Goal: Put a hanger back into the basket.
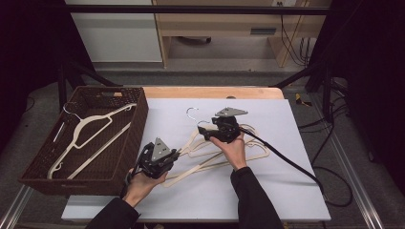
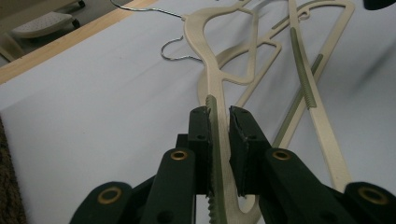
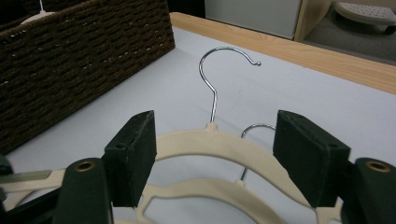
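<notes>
- At mid-table, a pile of cream hangers (image 1: 229, 152) lay on the white board (image 1: 286, 191).
- Left gripper (image 2: 218, 128) clamped one hanger's arm at the pile's 8 o'clock end.
- Right gripper (image 3: 215, 154) stood open, straddling the top hanger's neck, hook (image 3: 219, 70) pointing to 12 o'clock.
- Basket (image 1: 138, 124) at 9 o'clock held another hanger (image 1: 90, 136).

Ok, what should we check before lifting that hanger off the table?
1. Left gripper pinching the top hanger's arm: ok.
2. Right gripper around the hanger's neck under the hook, pads not yet pressing: not ok.
3. Top hanger free of the hangers underneath: cannot tell, they overlap.
4. Basket has room beside the hanger inside it: ok.
5. Right gripper's cable lies away from the basket: ok.
</notes>
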### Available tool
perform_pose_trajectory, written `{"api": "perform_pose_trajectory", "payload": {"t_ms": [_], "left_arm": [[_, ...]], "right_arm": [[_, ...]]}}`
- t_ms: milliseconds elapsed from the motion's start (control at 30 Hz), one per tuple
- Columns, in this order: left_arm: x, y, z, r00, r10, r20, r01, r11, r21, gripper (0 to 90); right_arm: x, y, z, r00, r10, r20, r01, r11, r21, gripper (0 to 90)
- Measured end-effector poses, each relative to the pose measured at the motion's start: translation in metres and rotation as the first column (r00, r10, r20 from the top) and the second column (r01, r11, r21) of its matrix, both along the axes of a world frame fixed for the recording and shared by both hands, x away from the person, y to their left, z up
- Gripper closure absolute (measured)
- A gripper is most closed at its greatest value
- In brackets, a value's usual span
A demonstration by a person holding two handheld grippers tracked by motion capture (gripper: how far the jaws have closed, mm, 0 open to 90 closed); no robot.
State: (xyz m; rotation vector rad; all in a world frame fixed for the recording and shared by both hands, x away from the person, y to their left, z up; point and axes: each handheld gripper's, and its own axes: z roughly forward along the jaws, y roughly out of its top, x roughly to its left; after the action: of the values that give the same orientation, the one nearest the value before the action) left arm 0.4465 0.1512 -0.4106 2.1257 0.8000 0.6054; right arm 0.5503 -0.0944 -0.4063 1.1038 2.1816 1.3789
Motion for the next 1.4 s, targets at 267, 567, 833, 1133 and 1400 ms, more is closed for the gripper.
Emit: {"api": "perform_pose_trajectory", "payload": {"t_ms": [267,567,833,1133,1400], "left_arm": [[-0.002,-0.001,0.001,1.0,0.001,0.008,-0.001,1.0,0.002,79.2],[-0.004,-0.003,0.0,0.9999,-0.01,0.006,0.01,0.9999,0.006,79.2],[-0.005,-0.005,-0.003,0.9999,-0.012,0.0,0.012,0.9999,0.01,79.2],[-0.008,-0.007,-0.005,0.9996,-0.027,-0.007,0.027,0.9993,0.027,79.0],[-0.013,-0.011,-0.006,0.9989,-0.039,-0.028,0.039,0.9992,0.012,78.5]], "right_arm": [[0.019,0.016,-0.009,0.9999,-0.003,-0.01,0.003,0.9997,-0.025,45.8],[0.031,0.024,-0.023,0.9989,-0.018,-0.043,0.017,0.9994,-0.032,65.0],[0.036,0.025,-0.026,0.9943,0.017,-0.105,-0.018,0.9998,-0.01,81.3],[0.032,0.023,-0.02,0.9927,0.001,-0.12,-0.003,0.9999,-0.014,87.4],[0.025,0.022,-0.015,0.9937,-0.014,-0.111,0.012,0.9999,-0.012,88.8]]}}
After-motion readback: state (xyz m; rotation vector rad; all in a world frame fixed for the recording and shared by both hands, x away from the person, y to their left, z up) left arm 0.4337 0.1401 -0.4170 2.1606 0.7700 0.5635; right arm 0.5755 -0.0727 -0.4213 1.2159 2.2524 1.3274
